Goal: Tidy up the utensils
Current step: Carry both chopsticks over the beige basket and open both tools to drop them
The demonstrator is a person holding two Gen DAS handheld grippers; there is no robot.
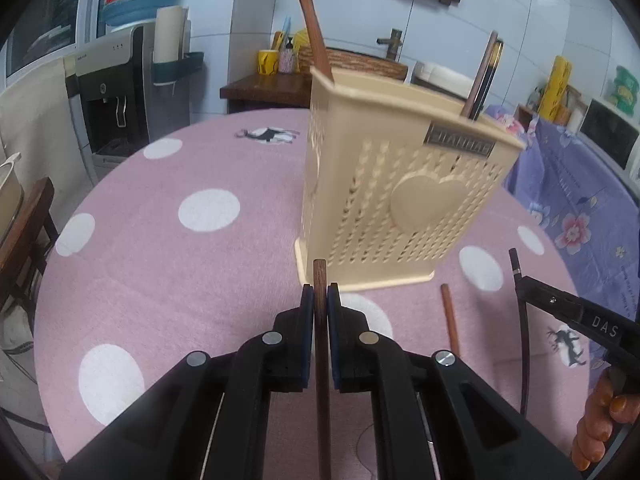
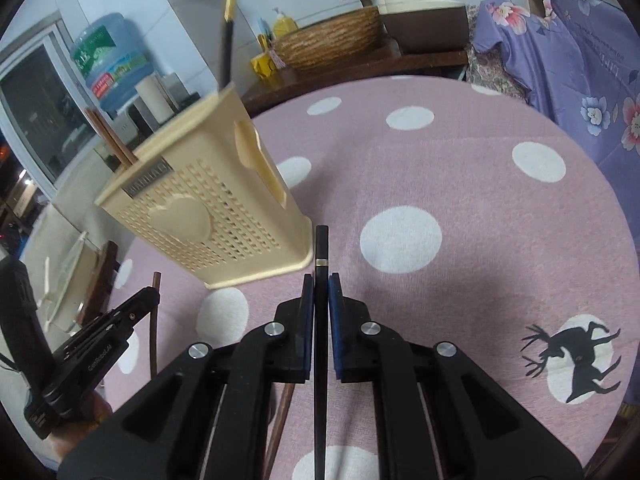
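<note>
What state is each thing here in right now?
Left gripper: shut on brown chopstick.
Right gripper: shut on black chopstick.
Beige holder: upright on the table, chopsticks already standing inside.
Loose brown chopstick: lying flat on the pink tablecloth.

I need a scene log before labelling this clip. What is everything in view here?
Utensil holder: one, cream, perforated, upright on the table.
Chopsticks in holder: brown at one end, brown and black at the other.
Brown chopstick: one, lying before the holder.
Tablecloth: pink with white dots.
Water dispenser: one, behind the table.
Woven basket: one, on the back counter.
Left gripper: shut on brown chopstick.
Right gripper: shut on black chopstick.
</note>
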